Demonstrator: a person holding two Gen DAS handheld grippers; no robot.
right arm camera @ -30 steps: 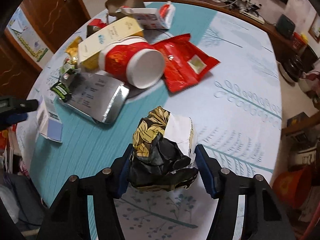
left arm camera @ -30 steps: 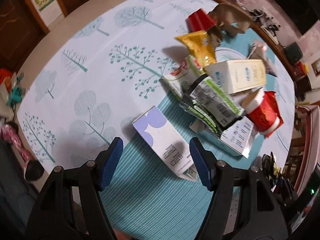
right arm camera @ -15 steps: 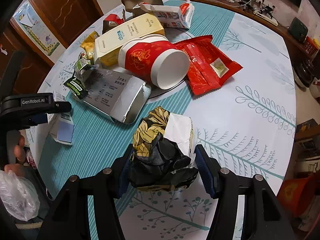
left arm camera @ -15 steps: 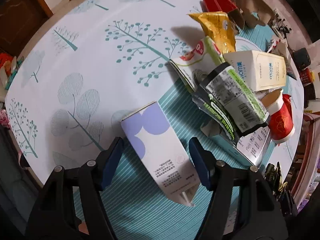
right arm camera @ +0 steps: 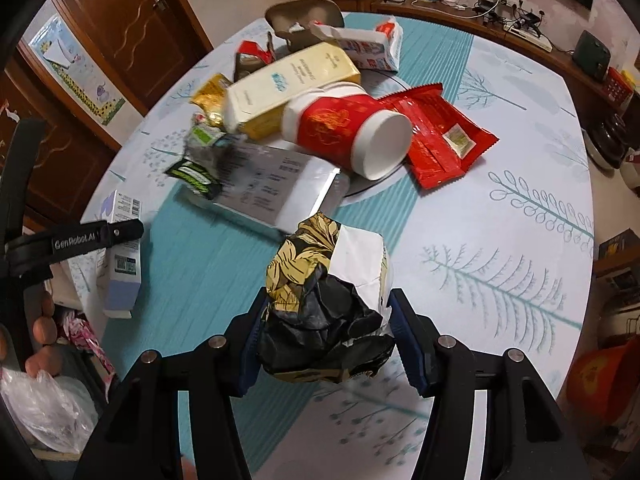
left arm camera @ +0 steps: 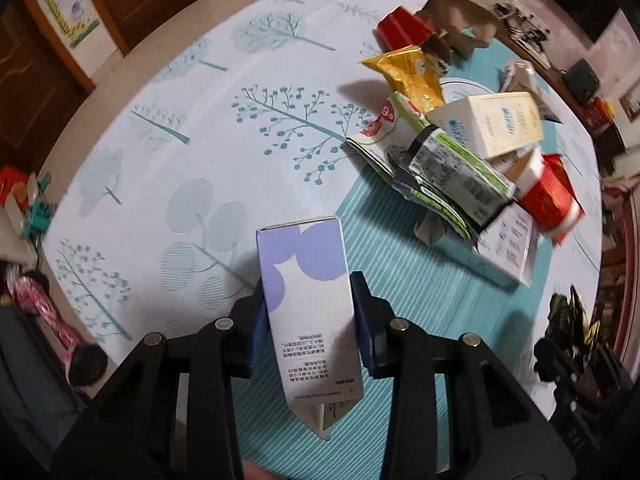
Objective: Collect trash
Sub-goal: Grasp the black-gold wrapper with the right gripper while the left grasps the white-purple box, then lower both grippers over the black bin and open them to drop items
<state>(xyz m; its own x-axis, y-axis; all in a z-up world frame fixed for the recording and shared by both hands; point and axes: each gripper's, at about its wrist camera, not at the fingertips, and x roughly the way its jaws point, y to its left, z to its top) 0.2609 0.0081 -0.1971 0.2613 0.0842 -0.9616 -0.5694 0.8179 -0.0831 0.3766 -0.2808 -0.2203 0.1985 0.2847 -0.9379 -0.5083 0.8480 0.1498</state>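
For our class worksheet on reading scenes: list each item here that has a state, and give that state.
left gripper: shut on the purple carton
purple carton: gripped, its open end toward the camera
right gripper: shut on the crumpled wrapper
crumpled wrapper: crushed, held
red paper cup: lying on its side
cream box: lying flat on the pile
red packet: flat on the table

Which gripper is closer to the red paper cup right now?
Right, by my estimate. The right gripper, shut on a crumpled wrapper, sits just short of the red cup. The left gripper, clamping the purple carton, is farther back near the table edge.
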